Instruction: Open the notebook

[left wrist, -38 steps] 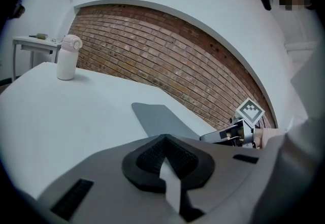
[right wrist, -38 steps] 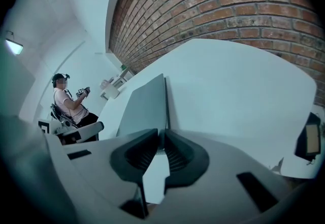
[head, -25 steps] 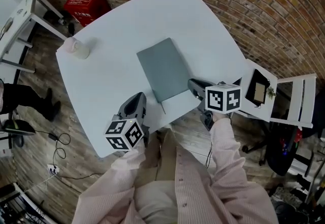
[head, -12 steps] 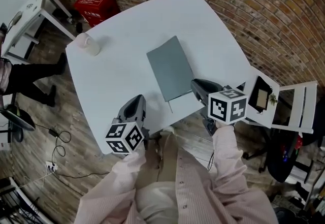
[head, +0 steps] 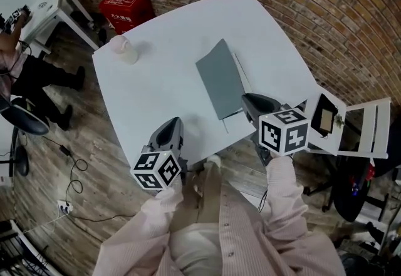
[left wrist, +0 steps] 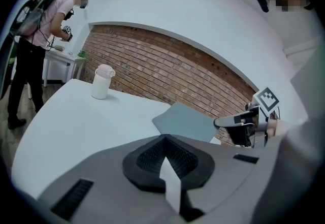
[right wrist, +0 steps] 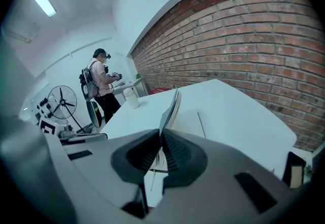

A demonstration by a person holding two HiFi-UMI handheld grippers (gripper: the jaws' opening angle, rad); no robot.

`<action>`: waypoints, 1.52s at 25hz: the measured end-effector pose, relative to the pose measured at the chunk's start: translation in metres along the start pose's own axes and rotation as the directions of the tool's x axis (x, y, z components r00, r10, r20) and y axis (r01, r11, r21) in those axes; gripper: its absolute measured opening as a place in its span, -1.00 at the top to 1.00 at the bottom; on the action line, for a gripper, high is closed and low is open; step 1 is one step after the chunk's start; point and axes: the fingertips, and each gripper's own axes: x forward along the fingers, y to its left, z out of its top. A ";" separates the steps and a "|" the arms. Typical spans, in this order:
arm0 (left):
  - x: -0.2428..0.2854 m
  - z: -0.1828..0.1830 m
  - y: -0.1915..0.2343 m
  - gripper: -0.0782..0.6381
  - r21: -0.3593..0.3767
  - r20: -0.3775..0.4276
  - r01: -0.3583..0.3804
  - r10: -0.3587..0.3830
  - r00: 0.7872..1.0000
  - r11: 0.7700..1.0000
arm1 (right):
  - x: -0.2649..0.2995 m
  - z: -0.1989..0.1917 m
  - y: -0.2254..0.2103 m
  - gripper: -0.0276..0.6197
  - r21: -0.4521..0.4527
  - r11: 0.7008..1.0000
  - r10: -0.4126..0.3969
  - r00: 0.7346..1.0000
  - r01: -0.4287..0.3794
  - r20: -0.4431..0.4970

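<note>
The notebook lies on the white table (head: 175, 37), its grey cover (head: 219, 77) raised on edge and white pages (head: 241, 77) showing beneath. My right gripper (head: 247, 101) is shut on the cover's near corner; in the right gripper view the cover (right wrist: 170, 108) runs edge-on out of the closed jaws (right wrist: 160, 139). The left gripper (head: 170, 127) hovers over the table's near edge, left of the notebook, shut with nothing in it. From the left gripper view (left wrist: 165, 141) the tilted cover (left wrist: 185, 120) and the right gripper (left wrist: 238, 125) are ahead to the right.
A white lidded cup (head: 125, 49) stands near the table's far left corner. A red crate (head: 127, 5) sits on the floor beyond it, by the brick wall. A white chair (head: 351, 124) is close on the right. A person (right wrist: 101, 86) stands at a side desk.
The cover, flat on the table a second ago, now stands tilted up off the pages. My right gripper rose with its corner. The left gripper shifted slightly along the near edge.
</note>
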 end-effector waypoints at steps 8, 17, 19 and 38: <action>-0.028 0.004 0.022 0.80 -0.004 0.002 0.013 -0.013 1.000 1.000 | 0.000 0.004 0.032 0.83 -0.026 0.998 -0.060 0.998 0.061 0.019; -0.052 0.004 0.041 0.80 0.002 -0.004 0.031 -0.031 1.000 1.000 | 0.007 0.002 0.064 0.83 -0.081 0.988 -0.127 0.991 0.130 0.037; -0.058 0.004 0.045 0.80 0.004 -0.004 0.034 -0.034 0.999 0.999 | 0.008 0.001 0.069 0.83 -0.097 0.984 -0.149 0.988 0.152 0.041; -0.094 -0.003 0.081 0.80 0.006 -0.022 0.055 -0.055 0.998 0.998 | 0.038 -0.022 0.130 0.83 -0.232 0.937 -0.253 0.965 0.260 0.063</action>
